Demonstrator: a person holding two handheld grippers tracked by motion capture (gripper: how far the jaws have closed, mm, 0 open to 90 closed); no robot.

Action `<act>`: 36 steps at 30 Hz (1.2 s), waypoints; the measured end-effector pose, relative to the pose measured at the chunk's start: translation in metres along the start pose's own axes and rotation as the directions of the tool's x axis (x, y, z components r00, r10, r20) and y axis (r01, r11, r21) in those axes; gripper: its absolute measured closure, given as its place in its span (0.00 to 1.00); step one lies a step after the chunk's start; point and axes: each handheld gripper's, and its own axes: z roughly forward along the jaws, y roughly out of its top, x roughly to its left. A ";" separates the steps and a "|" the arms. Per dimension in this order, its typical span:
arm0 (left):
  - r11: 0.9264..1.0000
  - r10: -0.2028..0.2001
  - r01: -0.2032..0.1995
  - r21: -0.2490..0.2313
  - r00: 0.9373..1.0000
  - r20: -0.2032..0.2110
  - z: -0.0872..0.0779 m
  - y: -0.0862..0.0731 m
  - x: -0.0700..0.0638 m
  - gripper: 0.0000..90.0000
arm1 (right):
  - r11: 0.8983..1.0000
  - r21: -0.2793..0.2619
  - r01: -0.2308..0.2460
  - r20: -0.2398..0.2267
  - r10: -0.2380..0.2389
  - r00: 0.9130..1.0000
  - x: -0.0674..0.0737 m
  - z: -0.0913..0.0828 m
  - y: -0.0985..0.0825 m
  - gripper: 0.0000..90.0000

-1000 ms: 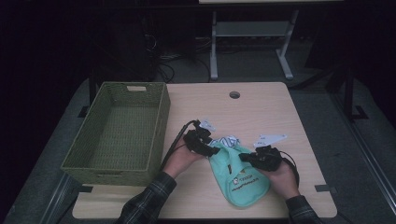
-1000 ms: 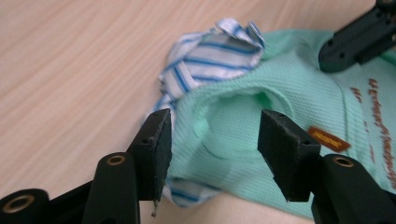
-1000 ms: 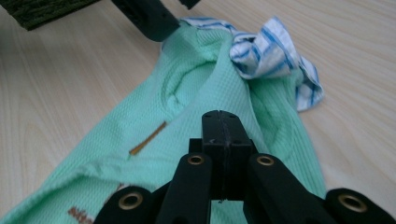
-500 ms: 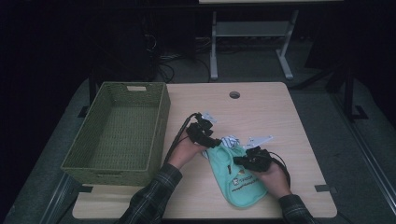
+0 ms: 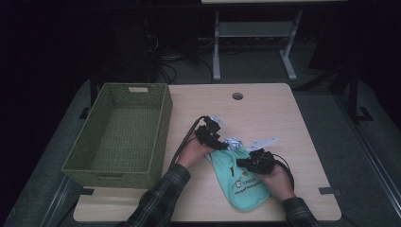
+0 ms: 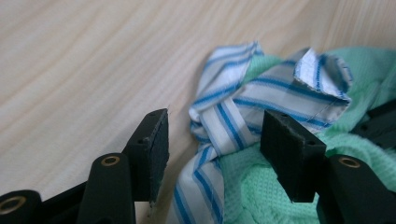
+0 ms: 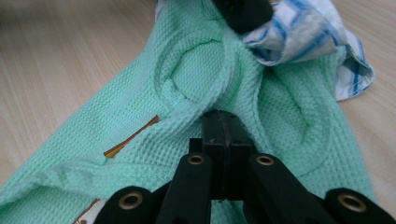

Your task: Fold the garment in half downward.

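On green cloth (image 5: 243,182), printed logo, wording unreadable

Mint waffle-knit garment (image 7: 140,140), striped woven cloth (image 6: 243,107), smooth matt wood-grain table (image 6: 93,56), woven green basket (image 5: 118,132)

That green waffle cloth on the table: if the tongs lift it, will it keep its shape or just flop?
Probably flop: the green waffle cloth already lies in soft folds and loops. It looks thin, so likely light. Its textured weave should resist slipping from the right tongs, which look shut on a fold of it.
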 end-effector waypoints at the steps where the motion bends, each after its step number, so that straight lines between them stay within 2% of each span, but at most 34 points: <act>1: 1.000 0.005 -0.005 0.001 1.000 0.001 0.001 -0.001 0.000 0.46 | 1.000 0.000 0.000 0.001 0.000 1.000 0.000 0.000 0.000 1.00; 3: 0.999 0.027 -0.028 0.029 1.000 0.008 0.003 -0.003 0.000 0.46 | 1.000 0.000 0.000 0.001 0.000 1.000 0.000 0.000 0.000 1.00; 5: 0.999 0.026 -0.027 0.019 1.000 0.009 0.004 -0.005 -0.001 0.46 | 1.000 -0.001 0.000 0.001 0.000 1.000 0.000 0.000 0.000 1.00; 6: 0.999 0.042 -0.042 0.029 0.999 0.008 0.003 -0.005 -0.001 0.47 | 1.000 0.000 0.000 0.001 0.000 1.000 0.000 0.000 0.000 1.00; 7: 0.999 0.031 -0.031 0.020 0.999 0.010 0.003 -0.006 -0.002 0.48 | 1.000 0.000 0.000 0.001 0.000 1.000 0.000 0.000 0.000 1.00; 10: 0.999 0.042 -0.042 0.025 0.999 0.015 0.003 -0.005 -0.006 0.58 | 1.000 -0.001 0.000 0.001 0.000 1.000 0.000 0.000 0.000 1.00; 13: 0.996 0.072 -0.073 0.042 0.997 0.012 0.002 -0.005 -0.007 0.65 | 1.000 -0.001 0.000 0.002 0.000 1.000 0.000 0.000 0.000 1.00; 16: 0.998 0.059 -0.060 0.033 0.998 0.037 0.002 -0.006 -0.007 0.76 | 1.000 -0.001 -0.002 0.003 0.002 1.000 0.000 0.000 0.000 1.00; 19: 0.997 0.065 -0.067 0.039 0.997 0.052 0.002 -0.006 -0.007 0.84 | 1.000 0.000 -0.002 0.004 0.002 1.000 0.001 0.000 0.000 1.00; 22: 0.997 0.069 -0.071 0.043 0.997 0.046 0.002 -0.005 -0.009 0.86 | 1.000 0.000 -0.003 0.004 0.003 1.000 0.001 0.000 0.000 1.00; 24: 0.998 0.053 -0.055 0.039 0.998 0.040 0.001 -0.005 -0.009 0.87 | 1.000 0.002 -0.001 0.005 0.001 1.000 0.001 0.000 0.000 1.00; 27: 0.998 0.060 -0.061 0.035 0.998 0.025 -0.003 -0.004 -0.011 0.88 | 1.000 0.008 0.005 0.010 -0.005 1.000 0.000 0.000 0.001 1.00; 28: 0.998 0.058 -0.058 0.031 0.998 0.020 -0.005 -0.004 -0.011 0.88 | 1.000 0.010 -0.006 0.007 0.006 1.000 0.001 0.000 0.001 1.00; 29: 0.997 0.072 -0.073 0.033 0.997 0.018 -0.008 -0.003 -0.011 0.88 | 1.000 0.011 -0.010 0.006 0.010 1.000 0.002 0.000 0.002 1.00; 36: 0.995 0.092 -0.091 -0.038 0.996 0.005 -0.035 0.003 -0.019 0.88 | 0.999 0.037 -0.002 0.010 0.002 1.000 0.001 0.001 0.006 1.00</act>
